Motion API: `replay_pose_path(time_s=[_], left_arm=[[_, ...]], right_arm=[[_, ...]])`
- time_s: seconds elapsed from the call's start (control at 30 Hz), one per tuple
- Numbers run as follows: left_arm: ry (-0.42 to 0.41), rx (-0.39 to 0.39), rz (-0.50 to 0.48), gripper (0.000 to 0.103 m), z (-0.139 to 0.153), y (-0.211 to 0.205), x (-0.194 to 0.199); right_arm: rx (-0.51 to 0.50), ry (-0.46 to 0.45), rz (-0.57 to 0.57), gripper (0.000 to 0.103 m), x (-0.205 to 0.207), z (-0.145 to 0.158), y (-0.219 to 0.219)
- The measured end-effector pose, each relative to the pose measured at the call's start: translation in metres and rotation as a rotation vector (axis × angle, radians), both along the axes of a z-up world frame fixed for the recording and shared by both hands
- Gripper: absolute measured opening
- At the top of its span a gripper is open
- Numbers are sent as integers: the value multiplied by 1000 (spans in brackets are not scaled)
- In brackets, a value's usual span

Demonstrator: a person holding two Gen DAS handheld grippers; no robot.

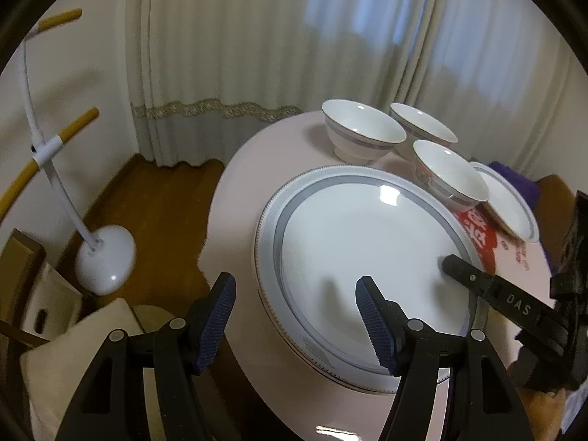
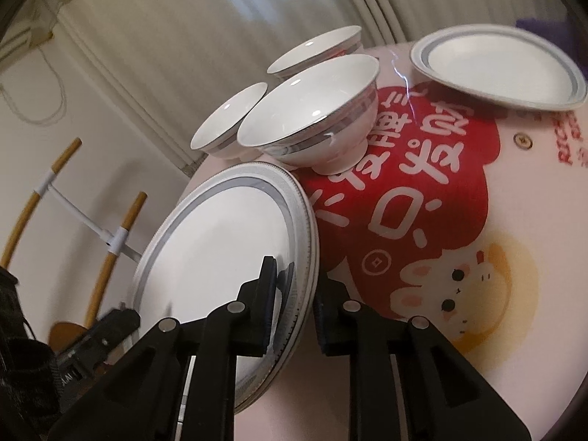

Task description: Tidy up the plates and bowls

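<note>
A large white plate with a grey band point(image 1: 360, 257) lies on another plate on the round pink table point(image 1: 239, 191). My left gripper point(image 1: 296, 316) is open and empty, its fingers straddling the plate's near left rim. My right gripper point(image 2: 294, 312) has its jaws on either side of the large plate's rim point(image 2: 220, 257); one finger point(image 1: 474, 283) rests on the plate's right side in the left wrist view. Three white bowls point(image 1: 362, 132) point(image 1: 422, 128) point(image 1: 448, 176) stand behind the plate. A smaller plate point(image 2: 496, 70) lies at the far right.
The table has a red printed patch point(image 2: 404, 191) and a cartoon rabbit point(image 2: 459, 294). A white floor stand with wooden pegs point(image 1: 103, 257) is on the wood floor to the left. Curtains point(image 1: 294, 36) hang behind. A cushion point(image 1: 81, 349) lies at lower left.
</note>
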State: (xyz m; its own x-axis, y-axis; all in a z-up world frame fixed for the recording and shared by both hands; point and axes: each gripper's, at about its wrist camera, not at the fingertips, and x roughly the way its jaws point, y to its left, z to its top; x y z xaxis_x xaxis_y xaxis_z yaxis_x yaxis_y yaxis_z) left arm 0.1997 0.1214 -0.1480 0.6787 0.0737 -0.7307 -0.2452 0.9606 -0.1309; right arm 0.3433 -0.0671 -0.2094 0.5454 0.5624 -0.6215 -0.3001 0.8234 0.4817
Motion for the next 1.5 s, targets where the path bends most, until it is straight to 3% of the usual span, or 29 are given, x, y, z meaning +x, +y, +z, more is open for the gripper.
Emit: replay_pose_path(time_s=[0.2, 0.27, 0.3, 0.37, 0.53, 0.7, 0.8, 1.0, 1.17, 1.33, 1.5], left_arm=[[-51, 135, 18, 64, 19, -26, -15], [-77, 148, 8, 65, 29, -38, -20], [-88, 135, -8, 66, 35, -47, -23], [-96, 117, -34, 66, 42, -61, -25], [-109, 23, -151, 66, 60, -113, -16], [-80, -50, -203, 66, 68, -172, 18], [-67, -53, -198, 66, 66, -201, 45], [59, -90, -159, 65, 35, -246, 113], [114, -41, -132, 64, 13, -265, 156], [147, -32, -68, 65, -7, -267, 186], [149, -14, -60, 66, -7, -274, 195]], right_arm=[[-23, -41, -15, 24, -18, 15, -16], [-16, -51, -18, 26, -25, 22, -22], [-11, -58, -19, 27, -31, 28, -30], [-4, -68, -19, 40, -38, 36, -41], [-20, -108, -71, 42, -52, 64, -90], [-65, -133, -201, 46, -45, 81, -151], [-85, -128, -264, 46, -25, 81, -190], [-62, -73, -310, 46, 24, 63, -240], [-52, -54, -310, 46, 75, 48, -269], [-59, -46, -303, 46, 116, 33, -274], [-29, -5, -267, 46, 140, 16, -273]])
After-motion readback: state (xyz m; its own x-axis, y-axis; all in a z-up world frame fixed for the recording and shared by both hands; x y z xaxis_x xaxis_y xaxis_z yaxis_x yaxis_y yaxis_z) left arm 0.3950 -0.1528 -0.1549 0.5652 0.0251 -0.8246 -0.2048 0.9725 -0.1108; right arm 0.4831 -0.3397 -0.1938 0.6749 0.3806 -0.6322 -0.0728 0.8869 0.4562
